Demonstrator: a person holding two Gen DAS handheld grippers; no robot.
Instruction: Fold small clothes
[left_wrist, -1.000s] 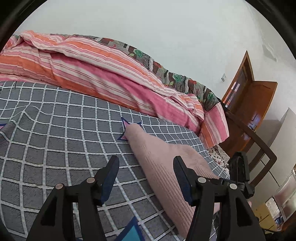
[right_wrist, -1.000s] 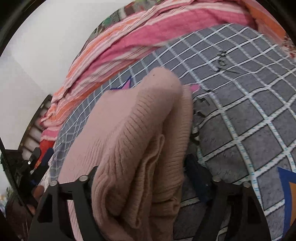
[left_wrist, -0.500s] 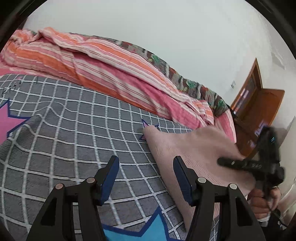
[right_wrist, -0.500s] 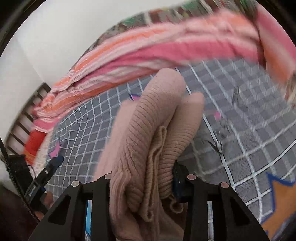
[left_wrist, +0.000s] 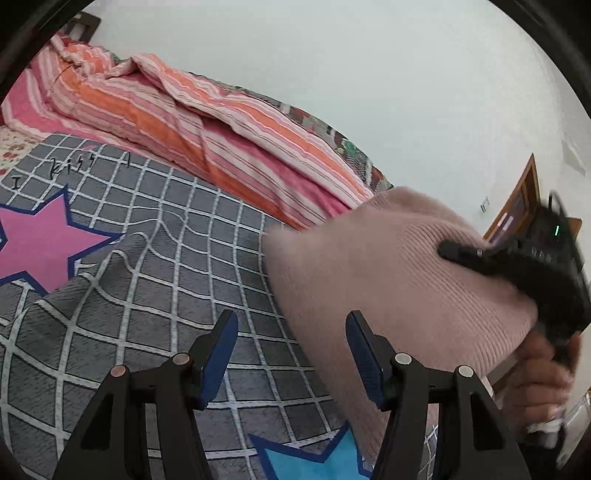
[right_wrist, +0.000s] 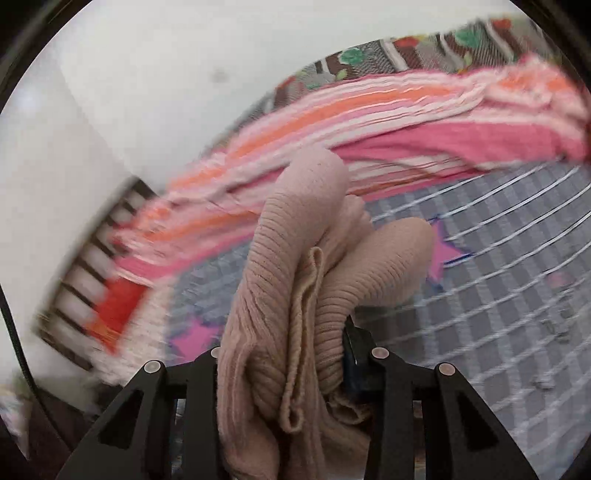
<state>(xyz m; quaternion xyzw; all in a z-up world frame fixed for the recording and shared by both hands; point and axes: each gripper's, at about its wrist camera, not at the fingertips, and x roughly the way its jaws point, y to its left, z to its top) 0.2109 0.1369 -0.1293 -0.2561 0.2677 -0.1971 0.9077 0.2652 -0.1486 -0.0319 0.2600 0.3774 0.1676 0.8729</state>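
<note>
- Left tongs (left_wrist: 291, 352), left wrist view: spread wide, nothing between the fingers, poised low above the quilt (left_wrist: 122, 295).
- Same view: knit (left_wrist: 391, 280), pink and ribbed, raised at its right end, near edge beside the right finger; touching or just apart cannot be told.
- Same view: right tongs (left_wrist: 458, 254) biting the knit's high end, hand (left_wrist: 543, 376) on the grip below; striped bedding (left_wrist: 207, 122) well behind.
- Right tongs (right_wrist: 280, 365), right wrist view: closed on a thick wad of knit (right_wrist: 295, 280), several layers bunched between the fingers, loose hem hanging at the centre.
- Same view: background smeared, suggesting fast motion; quilt (right_wrist: 498, 280) under and beyond the wad.
- Risk, slip: thick uneven wad held at one end only; likely to slide out layer by layer under a quick swing.
- Risk, lost fold: free end unsupported by the left tongs; likely to sag, unroll or land twisted.
- Risk, snag: trailing edge close to the left finger; could catch there and drag the fold askew.
</note>
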